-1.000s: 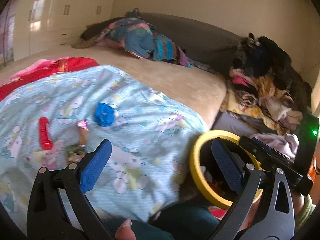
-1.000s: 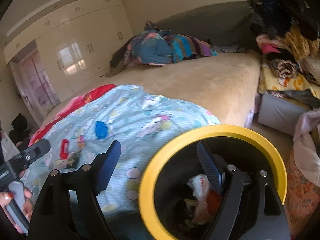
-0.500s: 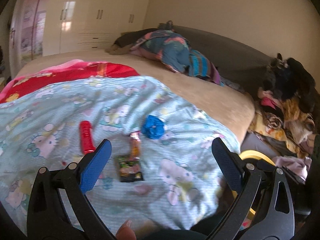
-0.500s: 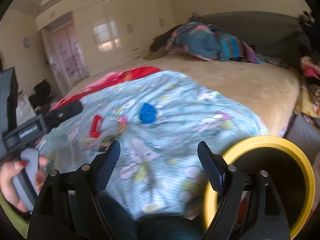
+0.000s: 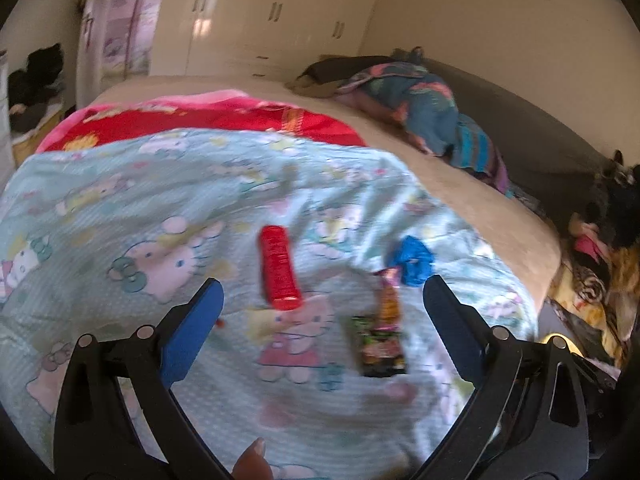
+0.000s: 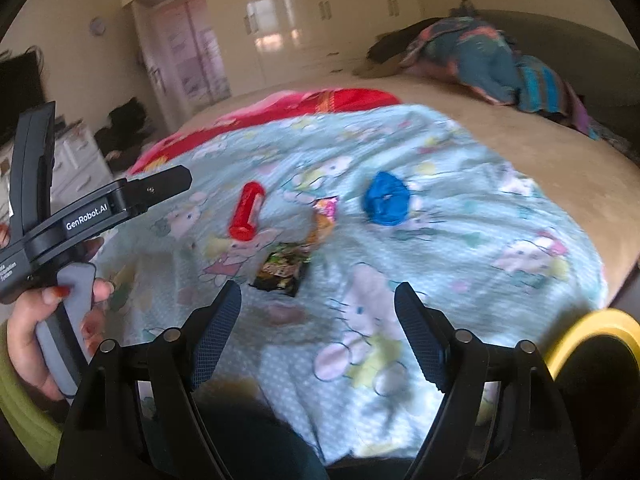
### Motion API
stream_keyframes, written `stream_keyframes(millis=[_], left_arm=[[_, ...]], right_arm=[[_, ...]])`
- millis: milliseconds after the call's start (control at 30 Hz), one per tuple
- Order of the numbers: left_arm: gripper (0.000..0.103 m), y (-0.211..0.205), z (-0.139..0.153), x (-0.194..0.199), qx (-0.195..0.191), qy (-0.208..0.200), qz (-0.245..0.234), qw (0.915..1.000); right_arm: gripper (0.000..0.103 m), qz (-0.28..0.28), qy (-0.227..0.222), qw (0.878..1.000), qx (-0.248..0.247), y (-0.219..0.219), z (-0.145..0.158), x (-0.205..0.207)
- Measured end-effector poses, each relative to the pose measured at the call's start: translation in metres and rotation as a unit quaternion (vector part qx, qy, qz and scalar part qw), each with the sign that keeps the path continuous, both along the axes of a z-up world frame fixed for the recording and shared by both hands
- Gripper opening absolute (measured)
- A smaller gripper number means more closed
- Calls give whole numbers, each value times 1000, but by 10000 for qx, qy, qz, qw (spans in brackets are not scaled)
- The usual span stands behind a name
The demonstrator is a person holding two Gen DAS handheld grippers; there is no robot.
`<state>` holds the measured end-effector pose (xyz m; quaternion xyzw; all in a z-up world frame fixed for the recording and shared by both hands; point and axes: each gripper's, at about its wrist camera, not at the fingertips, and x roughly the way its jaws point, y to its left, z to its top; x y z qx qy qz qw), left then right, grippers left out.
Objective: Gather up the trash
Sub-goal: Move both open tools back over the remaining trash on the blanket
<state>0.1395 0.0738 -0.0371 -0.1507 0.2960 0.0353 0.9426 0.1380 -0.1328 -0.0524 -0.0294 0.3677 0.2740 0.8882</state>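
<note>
Glossy red plastic tube and shiny foil wrapper lie on soft printed cloth blanket.

Home bedroom, bed, patterned blanket, wardrobes

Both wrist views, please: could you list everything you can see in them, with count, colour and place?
tube: 1, red, on quilt, left of wrappers
wrappers: 2, dark and orange, mid quilt
wad: 1, blue, right of wrappers
quilt: 1, pale blue cartoon print, on bed
blanket: 1, red, behind quilt
bin: 1, yellow rim, right of bed
clothes: heap, multicoloured, far end of bed
left claw: open
right claw: open
</note>
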Motion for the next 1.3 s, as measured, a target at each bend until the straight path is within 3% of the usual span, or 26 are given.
stream_keyframes(millis=[100,233,433,767,1100,1300], left_arm=[[90,17,-10,4,-88,107,172,9998],[67,29,-25,12,-295,317,270,9987],[49,38,-44,25,-543,576,236,9966],[46,31,-64,56,-632,877,5,9941],[46,35,-88,78,-839,1224,42,9889],[45,33,-91,84,-956,1294,34,9870]], right_arm=[[67,166,179,9997,-62,15,-8,11],[58,341,372,9984,-247,35,-22,29],[49,415,667,9953,-571,53,-43,51],[46,616,1003,9916,-536,61,-66,68],[16,799,1076,9907,-236,57,-71,65],[13,752,1055,9916,-11,46,-66,58]])
